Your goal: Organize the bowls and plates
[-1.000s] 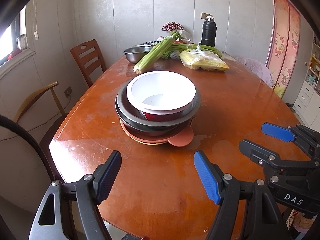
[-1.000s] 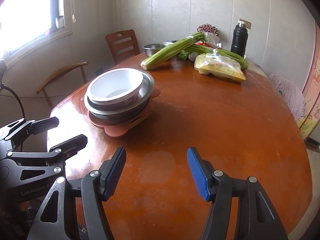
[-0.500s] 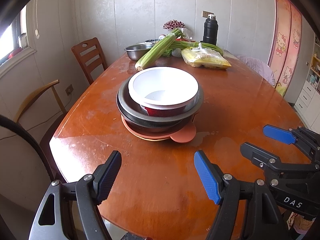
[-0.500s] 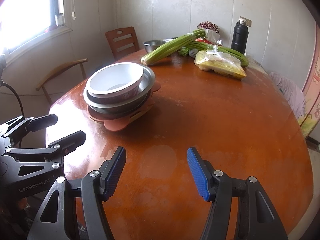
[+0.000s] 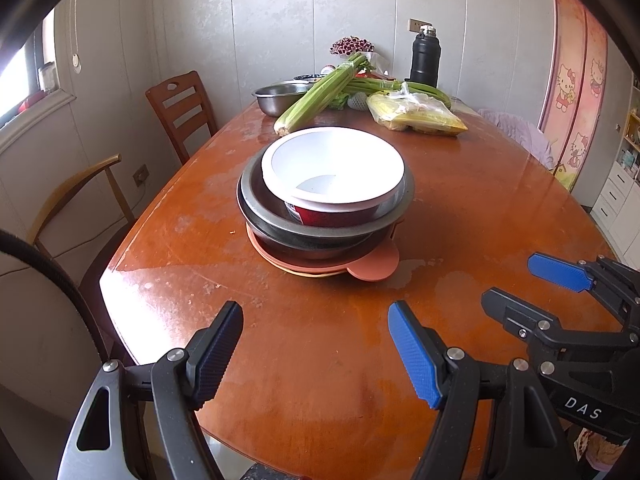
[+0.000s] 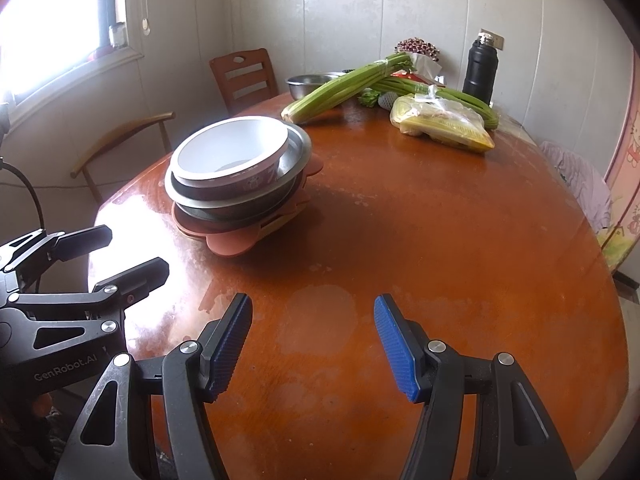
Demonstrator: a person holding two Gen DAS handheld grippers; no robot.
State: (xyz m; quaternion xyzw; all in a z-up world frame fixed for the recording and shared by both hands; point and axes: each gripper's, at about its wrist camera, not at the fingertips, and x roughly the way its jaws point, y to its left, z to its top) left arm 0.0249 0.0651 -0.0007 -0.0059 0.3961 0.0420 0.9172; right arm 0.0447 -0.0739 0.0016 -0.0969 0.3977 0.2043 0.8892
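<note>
A stack of dishes stands on the brown table: a white bowl with a red outside [image 5: 333, 170] [image 6: 232, 152] sits in a grey metal bowl [image 5: 256, 196] [image 6: 298, 152], over a dark bowl [image 5: 308, 248] and an orange plate with a tab [image 5: 374, 266] [image 6: 228, 244]. My left gripper [image 5: 316, 350] is open and empty, above the table's near end, short of the stack. It also shows in the right wrist view [image 6: 116, 254]. My right gripper [image 6: 312, 344] is open and empty, to the right of the stack. It also shows in the left wrist view [image 5: 532, 284].
At the far end lie celery bunches [image 5: 320, 94] [image 6: 344, 84], a steel bowl [image 5: 280, 98], a plastic bag of yellow food [image 5: 416, 114] [image 6: 444, 126] and a black flask [image 5: 426, 56] [image 6: 480, 66]. Two chairs [image 5: 180, 110] stand at the table's left side.
Both grippers have drawn back and lowered a little toward the table's near end; the stack now sits higher in both views. Both stay open. The dishes have not moved.
</note>
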